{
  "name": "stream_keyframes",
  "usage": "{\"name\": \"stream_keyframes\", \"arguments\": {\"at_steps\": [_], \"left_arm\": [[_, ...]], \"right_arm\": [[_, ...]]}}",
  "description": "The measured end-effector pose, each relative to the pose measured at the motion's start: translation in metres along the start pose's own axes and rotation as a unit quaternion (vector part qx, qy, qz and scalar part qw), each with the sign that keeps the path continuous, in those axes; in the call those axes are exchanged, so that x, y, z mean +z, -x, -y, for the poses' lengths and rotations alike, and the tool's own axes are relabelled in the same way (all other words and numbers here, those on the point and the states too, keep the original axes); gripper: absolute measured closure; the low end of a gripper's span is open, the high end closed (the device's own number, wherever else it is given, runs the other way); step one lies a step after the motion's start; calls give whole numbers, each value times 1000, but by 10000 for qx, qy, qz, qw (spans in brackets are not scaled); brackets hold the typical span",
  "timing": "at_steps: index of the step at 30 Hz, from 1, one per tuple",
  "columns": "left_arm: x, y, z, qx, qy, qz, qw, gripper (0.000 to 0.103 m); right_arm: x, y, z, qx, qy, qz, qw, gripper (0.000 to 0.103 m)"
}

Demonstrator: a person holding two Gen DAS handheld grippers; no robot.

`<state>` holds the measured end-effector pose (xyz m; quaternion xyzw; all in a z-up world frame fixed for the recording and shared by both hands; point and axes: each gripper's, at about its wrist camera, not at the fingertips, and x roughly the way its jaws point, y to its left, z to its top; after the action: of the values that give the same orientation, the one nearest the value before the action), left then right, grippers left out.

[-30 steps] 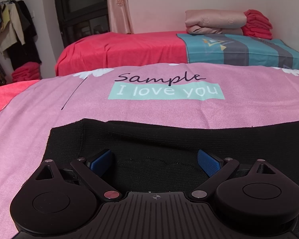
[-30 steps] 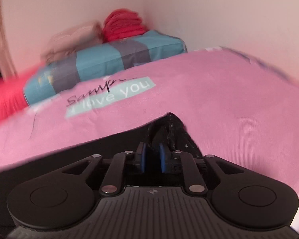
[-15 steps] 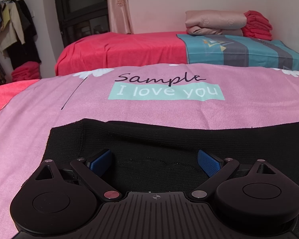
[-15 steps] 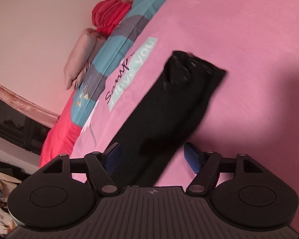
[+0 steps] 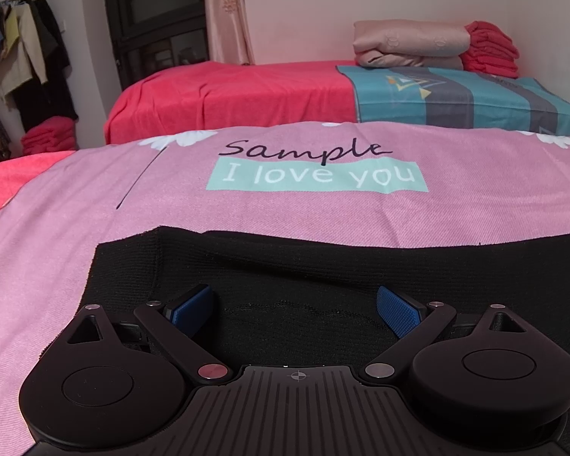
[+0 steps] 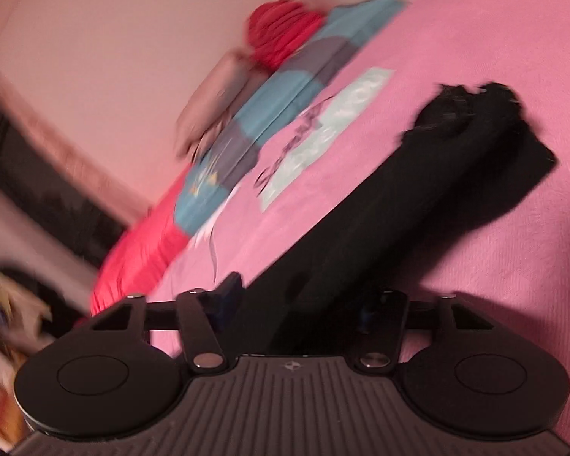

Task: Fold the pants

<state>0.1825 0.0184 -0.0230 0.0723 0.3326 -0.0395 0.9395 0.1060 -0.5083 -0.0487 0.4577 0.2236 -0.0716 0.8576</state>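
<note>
Both tools are released: the left tool hovers low over the near left end of the pants, the right tool above them. Pants lie lengthwise on the bed, already doubled lengthwise, I judge. Next: grip an end, fold across.

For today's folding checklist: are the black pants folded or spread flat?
Folded: the black knit pants lie as one narrow doubled strip on the pink bedspread.

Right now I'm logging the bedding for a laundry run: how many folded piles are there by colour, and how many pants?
Red folded piles: 2
Beige folded piles: 1
Black pants: 1
Total: 4
</note>
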Motion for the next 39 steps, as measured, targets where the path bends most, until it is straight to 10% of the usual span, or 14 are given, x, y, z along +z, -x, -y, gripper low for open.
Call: {"name": "stream_keyframes", "arguments": {"at_steps": [3,10,25,33,35,37,39], "left_arm": [[0,0,1,12,-17,-1,10000,0],[-1,1,9,145,-209,66,9997,0],[-2,8,10,404,-227,312,9984,0],[0,6,3,343,-19,269,9990,0],[0,7,2,359,20,296,9989,0],[0,11,0,408,84,396,9983,0],[1,16,-4,435,201,522,9975,0]], "right_arm": [[-1,0,3,-403,-192,-13,9990,84],[8,19,19,-881,-163,607,9941,85],[1,6,-11,-1038,185,679,9921,45],[-1,8,-10,-1038,212,727,9917,42],[-4,9,-11,-1136,319,742,9902,46],[-7,5,-20,-1693,732,752,9800,81],[-13,4,-34,-1977,1162,822,9699,81]]}}
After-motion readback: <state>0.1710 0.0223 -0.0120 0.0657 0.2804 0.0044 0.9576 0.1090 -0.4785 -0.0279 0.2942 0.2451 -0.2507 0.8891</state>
